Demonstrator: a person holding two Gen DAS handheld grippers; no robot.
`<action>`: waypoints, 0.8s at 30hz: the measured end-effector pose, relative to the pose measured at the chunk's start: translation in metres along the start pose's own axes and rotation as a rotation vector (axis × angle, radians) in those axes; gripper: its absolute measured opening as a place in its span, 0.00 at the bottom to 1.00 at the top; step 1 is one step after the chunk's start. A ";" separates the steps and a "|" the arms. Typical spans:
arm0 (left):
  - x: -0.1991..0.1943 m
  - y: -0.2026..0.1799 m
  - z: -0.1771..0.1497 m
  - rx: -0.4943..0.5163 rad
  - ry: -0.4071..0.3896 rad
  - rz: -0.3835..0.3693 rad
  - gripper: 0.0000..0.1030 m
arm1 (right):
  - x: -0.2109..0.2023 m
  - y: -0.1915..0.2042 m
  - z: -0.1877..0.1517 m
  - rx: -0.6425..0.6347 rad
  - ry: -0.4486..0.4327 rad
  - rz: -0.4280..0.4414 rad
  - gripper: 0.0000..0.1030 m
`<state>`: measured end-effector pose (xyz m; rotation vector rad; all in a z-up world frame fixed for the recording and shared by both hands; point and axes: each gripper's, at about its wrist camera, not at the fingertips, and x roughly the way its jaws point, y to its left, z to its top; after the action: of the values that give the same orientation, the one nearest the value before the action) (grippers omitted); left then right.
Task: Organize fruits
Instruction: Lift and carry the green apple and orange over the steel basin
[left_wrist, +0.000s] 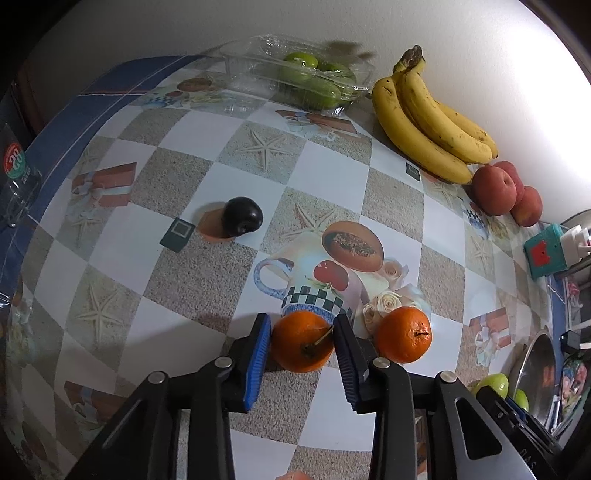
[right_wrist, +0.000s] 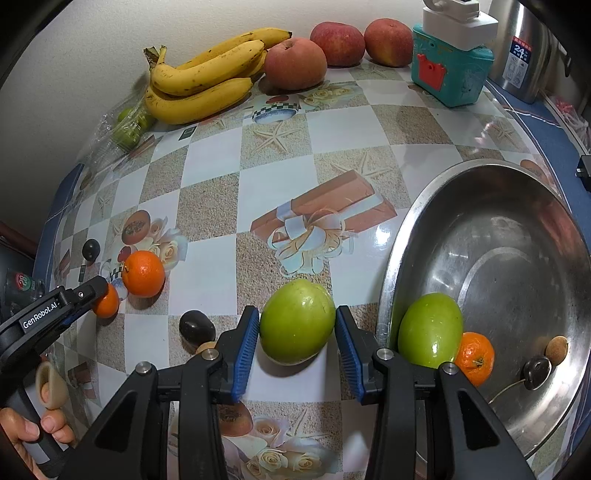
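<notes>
My left gripper (left_wrist: 301, 341) has an orange with a stem (left_wrist: 302, 341) sitting between its blue pads; the jaws stand apart, with a thin gap showing on the left pad's side, so the fruit rests on the tablecloth (left_wrist: 221, 155) unclamped. A second orange (left_wrist: 404, 335) lies just beside it to the right, on the printed roses. Further off, a dark plum (left_wrist: 243, 216) sits alone on the checks.

My right gripper (right_wrist: 297, 326) brackets a green apple (right_wrist: 297, 326); the pads look to be touching its sides, pinching it, right at the rim of the steel bowl (right_wrist: 480, 177). Inside the bowl lie another green apple (right_wrist: 430, 330), a small orange (right_wrist: 474, 356) touching it, a dark cherry-like fruit (right_wrist: 537, 373) and a small brown fruit (right_wrist: 556, 349). A dark fruit (right_wrist: 197, 326) lies on the cloth just left of my right gripper.

Along the wall sit a bunch of bananas (right_wrist: 207, 75), three peaches (right_wrist: 295, 62), a clear plastic box of green fruit (left_wrist: 314, 79) and a teal toy (right_wrist: 448, 70).
</notes>
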<state>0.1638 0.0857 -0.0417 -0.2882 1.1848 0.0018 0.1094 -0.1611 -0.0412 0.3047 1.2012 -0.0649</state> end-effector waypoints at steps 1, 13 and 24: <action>-0.001 0.000 0.000 0.002 0.001 -0.005 0.35 | 0.000 0.000 0.000 0.002 -0.001 0.001 0.42; -0.019 -0.003 0.004 0.010 -0.031 0.006 0.35 | -0.008 0.000 0.001 0.004 -0.021 0.037 0.42; -0.059 -0.011 0.010 0.023 -0.117 -0.006 0.35 | -0.044 -0.002 0.004 0.032 -0.105 0.096 0.42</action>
<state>0.1521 0.0865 0.0178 -0.2683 1.0675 -0.0005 0.0964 -0.1689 -0.0002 0.3823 1.0810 -0.0168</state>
